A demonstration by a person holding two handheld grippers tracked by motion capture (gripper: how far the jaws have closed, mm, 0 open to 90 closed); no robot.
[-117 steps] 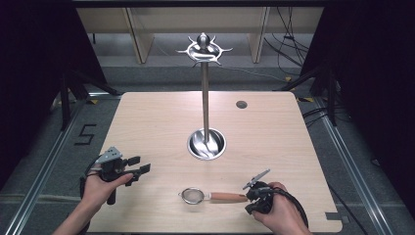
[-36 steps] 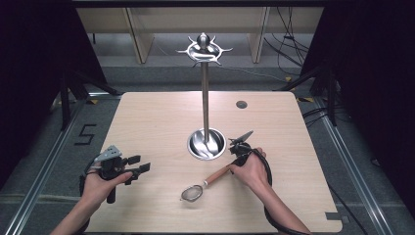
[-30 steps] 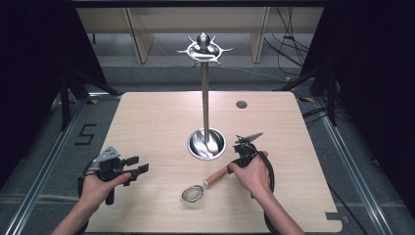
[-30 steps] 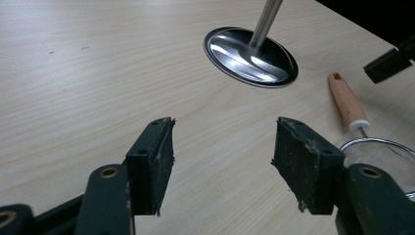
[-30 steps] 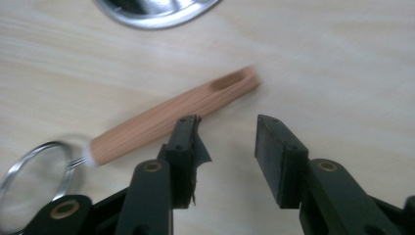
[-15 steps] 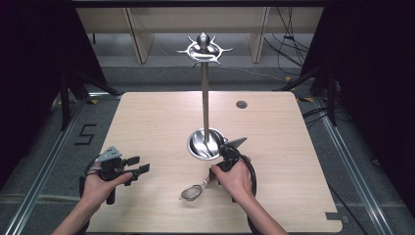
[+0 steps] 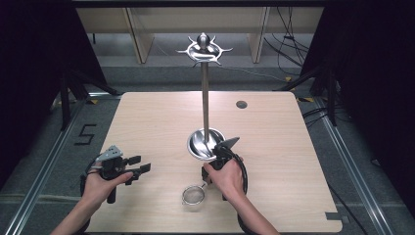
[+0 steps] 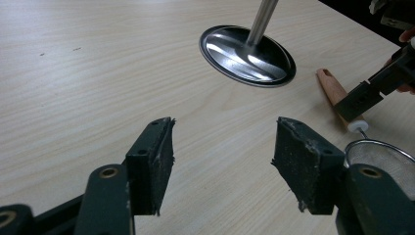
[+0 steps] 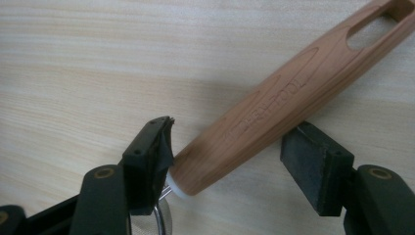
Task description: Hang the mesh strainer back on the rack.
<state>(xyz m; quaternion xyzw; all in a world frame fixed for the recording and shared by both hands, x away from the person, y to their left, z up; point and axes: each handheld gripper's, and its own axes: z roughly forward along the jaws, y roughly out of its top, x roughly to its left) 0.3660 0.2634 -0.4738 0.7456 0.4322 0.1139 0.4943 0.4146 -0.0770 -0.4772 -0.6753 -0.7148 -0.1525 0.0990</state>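
Right gripper (image 9: 227, 161) jaws, just opening, straddle the wooden-handled mesh strainer (image 9: 288, 100) ungripped; hanging on the steel hook stand (image 7: 205, 98) remains

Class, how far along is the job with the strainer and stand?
Done: nothing yet; the tall steel hook stand is bare. In hand: the right gripper, jaws just opened, straddles the wooden-handled mesh strainer lying on the table. Left: grip, lift, probably hang it.

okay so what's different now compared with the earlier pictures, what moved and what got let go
The right gripper slid the strainer round so its wooden handle points toward the stand's base, then moved down the handle toward the mesh; its jaws have just been opening and now straddle the handle loosely. The left gripper, the stand and the table stayed put.
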